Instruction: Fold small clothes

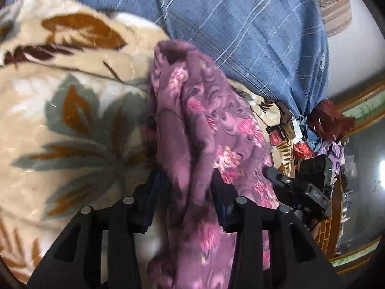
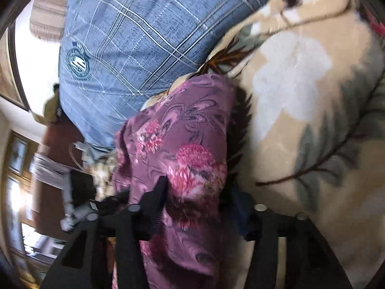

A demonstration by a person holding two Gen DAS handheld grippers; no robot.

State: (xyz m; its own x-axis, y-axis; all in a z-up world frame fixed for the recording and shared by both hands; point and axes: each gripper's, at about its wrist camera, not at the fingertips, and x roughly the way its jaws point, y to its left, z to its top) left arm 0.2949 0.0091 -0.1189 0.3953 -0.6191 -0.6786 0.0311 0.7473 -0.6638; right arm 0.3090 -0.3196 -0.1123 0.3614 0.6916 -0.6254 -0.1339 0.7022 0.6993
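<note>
A purple garment with pink flowers (image 1: 204,125) lies bunched lengthwise on a cream leaf-pattern blanket (image 1: 60,108). My left gripper (image 1: 185,175) is open, its black fingers standing on either side of one end of the garment without pinching it. In the right wrist view the same garment (image 2: 187,132) runs between the fingers of my right gripper (image 2: 199,187), which is open too, with a dark gap beside the right finger. The right gripper's black body (image 1: 310,187) shows at the garment's far side in the left wrist view.
A blue plaid pillow (image 1: 240,24) (image 2: 132,36) lies just beyond the garment. The cream blanket (image 2: 312,120) is plump and uneven. Clutter with a dark red bag (image 1: 329,122) and a wooden bed edge (image 1: 361,101) are at the right in the left wrist view.
</note>
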